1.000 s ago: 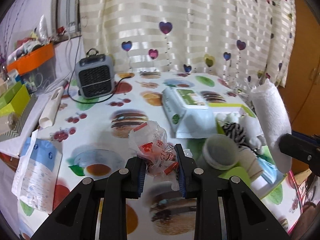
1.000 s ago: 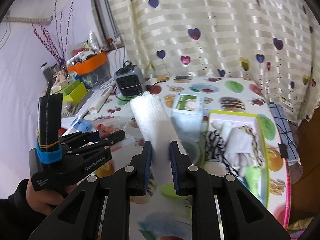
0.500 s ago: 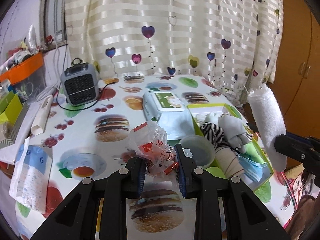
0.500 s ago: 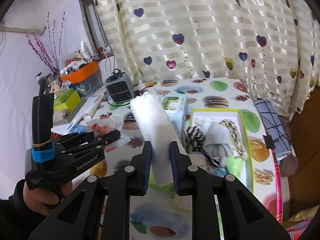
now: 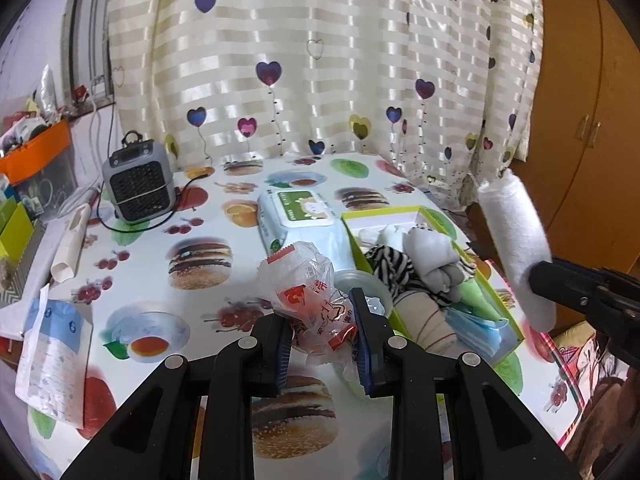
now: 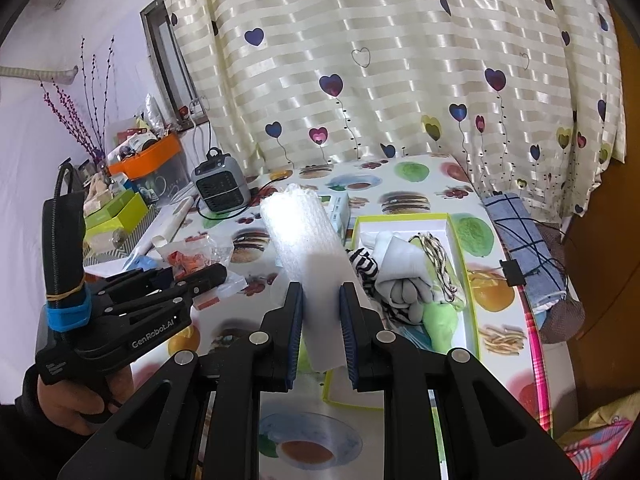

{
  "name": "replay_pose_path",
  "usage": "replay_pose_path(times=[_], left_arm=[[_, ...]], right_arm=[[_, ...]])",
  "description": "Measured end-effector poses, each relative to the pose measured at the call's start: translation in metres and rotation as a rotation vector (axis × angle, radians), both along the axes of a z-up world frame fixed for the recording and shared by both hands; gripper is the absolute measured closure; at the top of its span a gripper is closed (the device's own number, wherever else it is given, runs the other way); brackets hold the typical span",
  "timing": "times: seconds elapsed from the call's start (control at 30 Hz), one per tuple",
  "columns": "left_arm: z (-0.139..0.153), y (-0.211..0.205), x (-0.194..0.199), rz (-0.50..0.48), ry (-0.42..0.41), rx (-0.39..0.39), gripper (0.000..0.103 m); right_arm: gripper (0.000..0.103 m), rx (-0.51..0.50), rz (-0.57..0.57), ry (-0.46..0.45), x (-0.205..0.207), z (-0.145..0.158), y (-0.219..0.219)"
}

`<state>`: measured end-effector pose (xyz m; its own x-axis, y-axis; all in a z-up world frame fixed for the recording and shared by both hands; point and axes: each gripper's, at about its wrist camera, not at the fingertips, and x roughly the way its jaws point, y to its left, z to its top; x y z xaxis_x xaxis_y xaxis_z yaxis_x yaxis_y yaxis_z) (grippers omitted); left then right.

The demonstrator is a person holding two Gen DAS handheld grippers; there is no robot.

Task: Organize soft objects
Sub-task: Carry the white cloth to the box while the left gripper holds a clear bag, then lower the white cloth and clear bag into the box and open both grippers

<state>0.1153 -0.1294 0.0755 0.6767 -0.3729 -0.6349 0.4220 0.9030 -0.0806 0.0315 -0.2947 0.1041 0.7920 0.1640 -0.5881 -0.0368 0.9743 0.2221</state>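
Both grippers have lifted away from the table; the left gripper (image 5: 322, 334) pinches the plastic bag (image 5: 308, 300); the right gripper (image 6: 320, 332) clamps the foam roll (image 6: 306, 248) above the green box (image 6: 466, 264), likely ready to drop in.

Both tongs are raised and clamped — left tongs (image 5: 322, 334) beside right tongs (image 6: 322, 322), each gripping something.

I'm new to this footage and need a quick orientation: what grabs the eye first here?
Both tongs are loaded: the right tongs clamp a white foam roll pointing away from the camera, and the left tongs pinch a crinkled plastic bag above the table. Behind them, a green-rimmed box stuffed with cloths sits on the food-print tablecloth.
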Motion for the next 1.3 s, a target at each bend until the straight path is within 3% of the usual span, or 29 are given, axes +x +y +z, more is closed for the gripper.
replay_pose_path(times=[0.67,1.17,1.3], left_arm=[[0.015,-0.05,-0.022,-0.193,-0.042,-0.038,0.078],[-0.024,-0.091,-0.022,-0.312,0.064,-0.033,0.078],[-0.036,-0.099,-0.019,-0.333,0.096,-0.02,0.077]], right_arm=[[0.084,0.033,-0.115,0.057,-0.001,-0.03,-0.06],[0.083,0.066,-0.123,0.227,0.013,-0.099,-0.071],[0.08,0.091,-0.108,0.227,0.014,-0.106,-0.072]])
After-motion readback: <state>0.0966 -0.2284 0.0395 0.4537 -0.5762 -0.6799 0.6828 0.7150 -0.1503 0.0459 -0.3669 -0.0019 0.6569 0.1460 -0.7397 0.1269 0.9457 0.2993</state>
